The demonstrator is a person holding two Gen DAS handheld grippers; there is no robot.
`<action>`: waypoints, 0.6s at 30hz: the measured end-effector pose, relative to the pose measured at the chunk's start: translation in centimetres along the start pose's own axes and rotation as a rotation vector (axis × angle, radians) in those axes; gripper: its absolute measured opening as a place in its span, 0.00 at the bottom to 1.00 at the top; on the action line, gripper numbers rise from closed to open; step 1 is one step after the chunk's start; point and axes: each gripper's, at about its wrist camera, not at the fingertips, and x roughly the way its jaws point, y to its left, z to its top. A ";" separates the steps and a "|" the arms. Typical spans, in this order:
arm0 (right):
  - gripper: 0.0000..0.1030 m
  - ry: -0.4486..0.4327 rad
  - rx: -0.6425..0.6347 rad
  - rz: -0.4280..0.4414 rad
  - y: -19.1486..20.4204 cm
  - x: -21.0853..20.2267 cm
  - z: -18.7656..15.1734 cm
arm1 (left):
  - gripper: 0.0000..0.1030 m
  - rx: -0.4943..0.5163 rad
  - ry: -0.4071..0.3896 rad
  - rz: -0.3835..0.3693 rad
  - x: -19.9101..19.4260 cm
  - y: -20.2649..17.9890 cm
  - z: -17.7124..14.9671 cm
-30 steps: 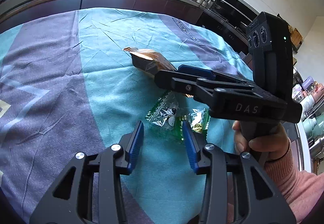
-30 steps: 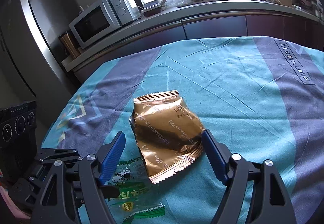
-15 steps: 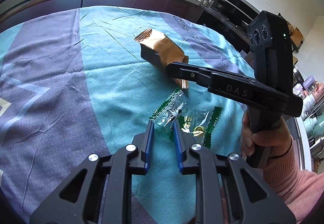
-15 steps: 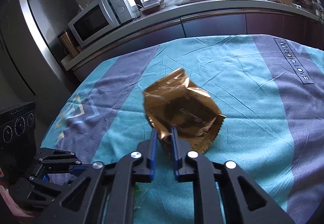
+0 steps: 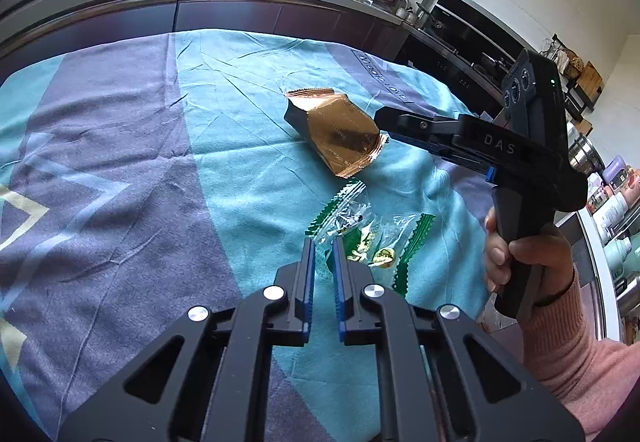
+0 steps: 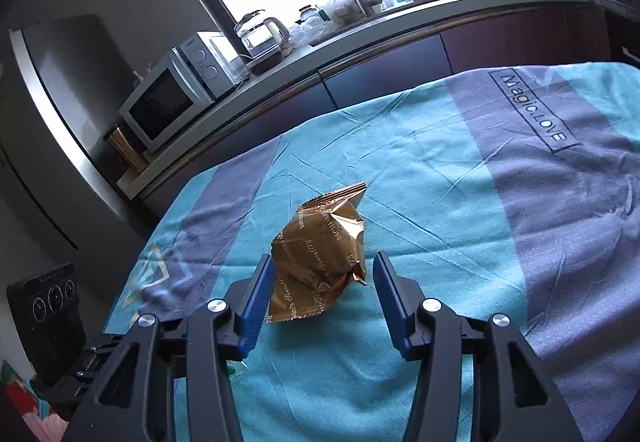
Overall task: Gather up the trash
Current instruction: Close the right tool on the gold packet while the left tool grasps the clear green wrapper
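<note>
Crumpled gold foil snack wrapper lies on teal-and-grey cloth, between right gripper fingers, near edge hidden behind left pad. Right jaws just been opening, about half spread, nothing clamped. Clear green-edged candy wrappers near gold one, part hidden by left gripper. Left jaws nearly closed, pinching wrapper edge, contact hard to confirm. Person's hand on right handle.
</note>
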 end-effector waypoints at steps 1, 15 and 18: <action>0.48 0.010 0.006 0.011 -0.1 0.4 0.1 | 0.08 0.002 -0.005 0.008 -0.2 0.0 0.0; 0.10 0.039 0.072 0.102 0.0 1.4 -0.3 | 0.06 -0.028 -0.064 0.081 -3.7 1.6 -0.6; 0.10 0.020 0.059 0.136 0.8 0.6 -0.5 | 0.06 -0.035 -0.080 0.095 -4.6 1.9 -0.7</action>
